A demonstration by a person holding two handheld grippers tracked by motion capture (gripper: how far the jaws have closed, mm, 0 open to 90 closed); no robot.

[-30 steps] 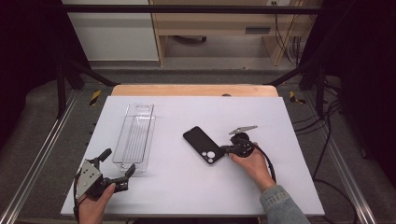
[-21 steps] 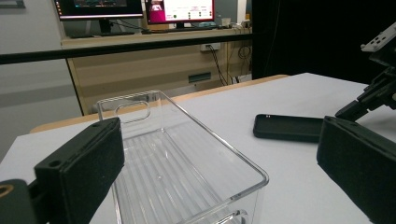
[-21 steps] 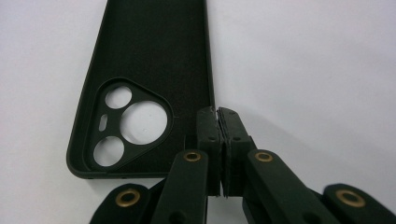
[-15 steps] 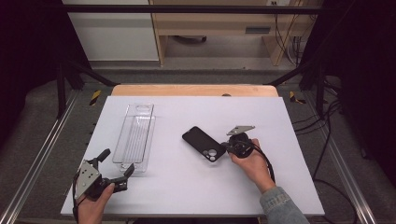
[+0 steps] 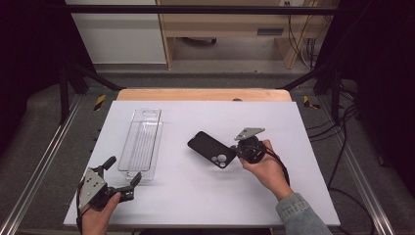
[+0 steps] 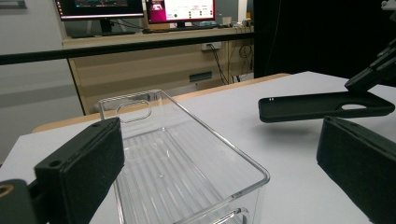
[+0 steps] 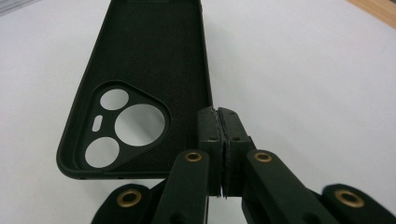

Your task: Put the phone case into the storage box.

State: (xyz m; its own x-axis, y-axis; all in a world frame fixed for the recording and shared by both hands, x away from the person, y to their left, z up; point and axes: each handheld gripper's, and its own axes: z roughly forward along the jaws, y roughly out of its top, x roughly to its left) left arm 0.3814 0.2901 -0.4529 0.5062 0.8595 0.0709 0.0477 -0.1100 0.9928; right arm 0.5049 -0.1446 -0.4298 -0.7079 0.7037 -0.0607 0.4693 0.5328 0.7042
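Phone case (image 5: 211,149), black, is hanging clear of the white table (image 5: 293,196), its edge pinched by the right gripper (image 7: 218,116); left gripper (image 5: 120,174) is resting wide apart beside the clear tray (image 5: 142,142).

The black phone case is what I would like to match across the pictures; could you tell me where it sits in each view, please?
High view: the black phone case is right of centre, at the right gripper.
Left gripper view: upper right, lifted above its shadow.
Right gripper view: upper left, its side wall pinched in the closed jaws.
Shared landmark: the white table.
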